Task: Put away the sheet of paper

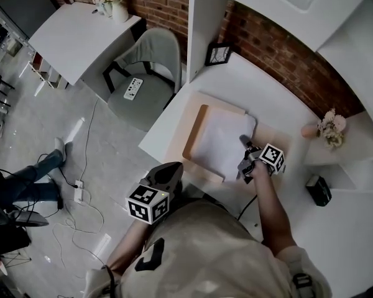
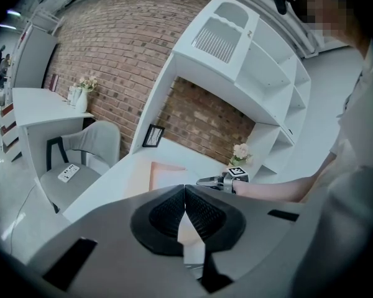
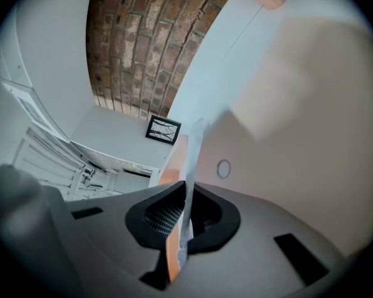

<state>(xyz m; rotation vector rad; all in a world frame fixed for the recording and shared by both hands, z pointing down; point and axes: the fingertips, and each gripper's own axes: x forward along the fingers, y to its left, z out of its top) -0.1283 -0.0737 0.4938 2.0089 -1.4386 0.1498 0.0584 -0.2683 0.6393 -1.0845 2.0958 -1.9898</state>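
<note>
The right claw [image 3: 186, 196] is clamped on one edge of the sheet of paper [image 1: 221, 143], which lies flat in the wooden tray [image 1: 196, 138] on the white surface [image 1: 267, 85]. The left claw [image 2: 185, 194] is pressed together and empty, held off the tray's near corner. This looks like the pick-up step. The next move calls for lifting the sheet clear of the tray's rim without creasing it.

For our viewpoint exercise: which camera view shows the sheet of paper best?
The head view: nearly the whole sheet of paper shows, spread over the desk, with the right gripper at its edge. The right gripper view shows it only edge-on, pinched between the fingers. The left gripper view barely catches it, far off.
</note>
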